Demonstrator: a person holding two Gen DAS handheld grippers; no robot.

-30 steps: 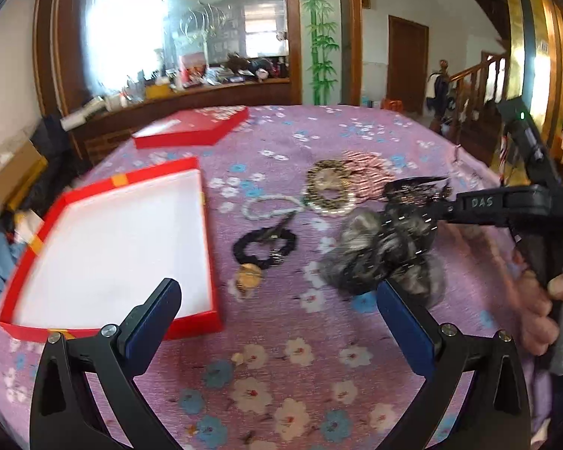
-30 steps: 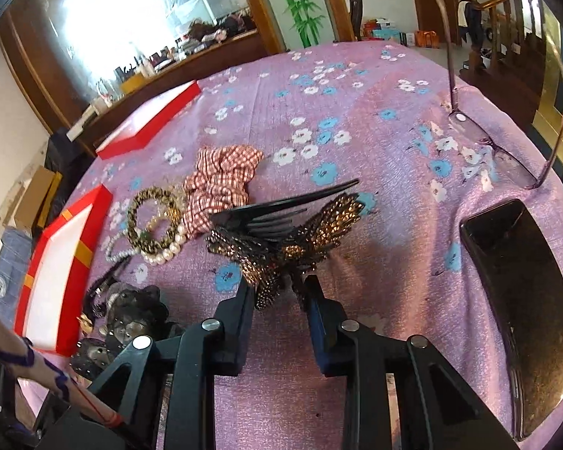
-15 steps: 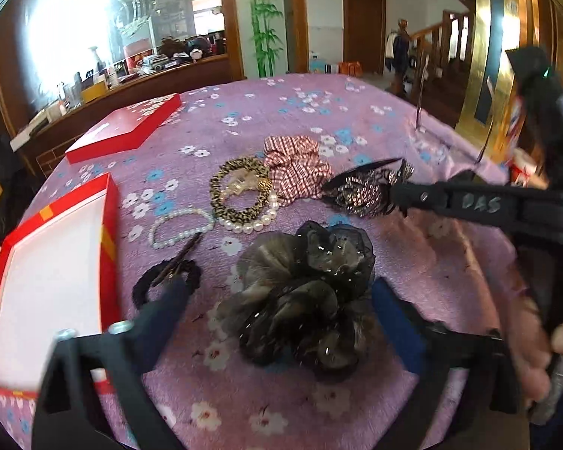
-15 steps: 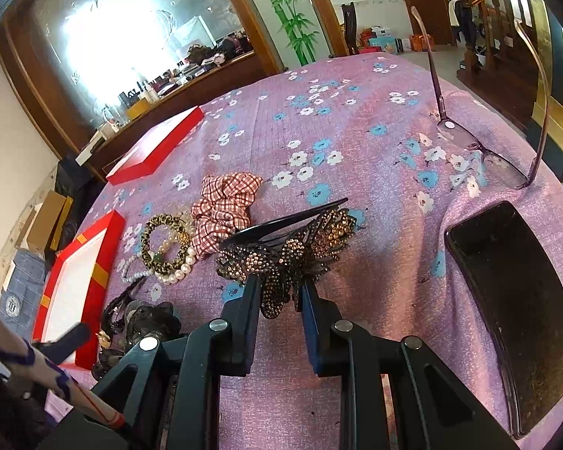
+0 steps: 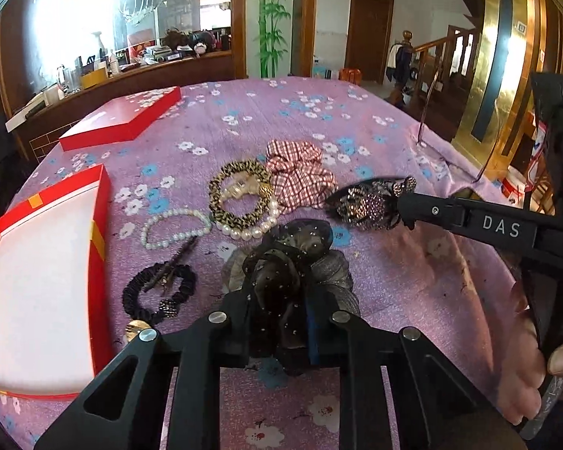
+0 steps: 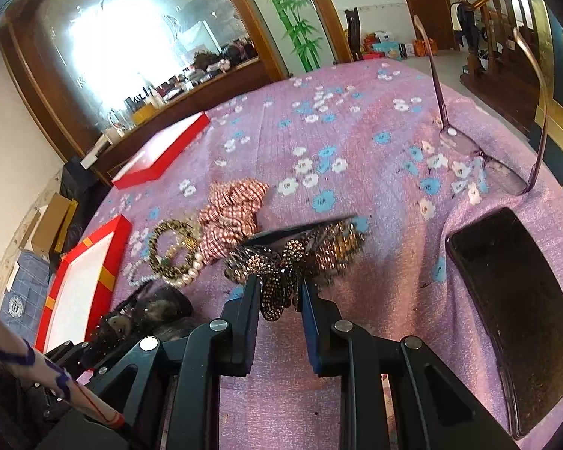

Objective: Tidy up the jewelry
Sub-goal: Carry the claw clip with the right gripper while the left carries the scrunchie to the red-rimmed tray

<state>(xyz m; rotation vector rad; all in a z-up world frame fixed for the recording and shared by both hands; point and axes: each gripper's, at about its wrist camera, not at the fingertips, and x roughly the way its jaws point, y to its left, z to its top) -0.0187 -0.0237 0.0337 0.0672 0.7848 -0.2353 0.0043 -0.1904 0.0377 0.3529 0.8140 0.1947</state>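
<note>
Jewelry pieces sit clamped in both tools. Left gripper (image 5: 277, 322) is closed on the dark gauze scrunchie (image 5: 289, 258); right gripper (image 6: 279, 296) is closed on the rhinestone butterfly clip (image 6: 292, 255), its long axis crosswise to the fingers. Open red box (image 5: 101, 202) lies left of both, nearer the left gripper.

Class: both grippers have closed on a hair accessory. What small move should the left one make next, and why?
Probably lift and carry left. The left gripper is shut on the dark gauzy scrunchie, which sits on the tablecloth, while the open red box lies to its left, its white floor bare where visible.
</note>
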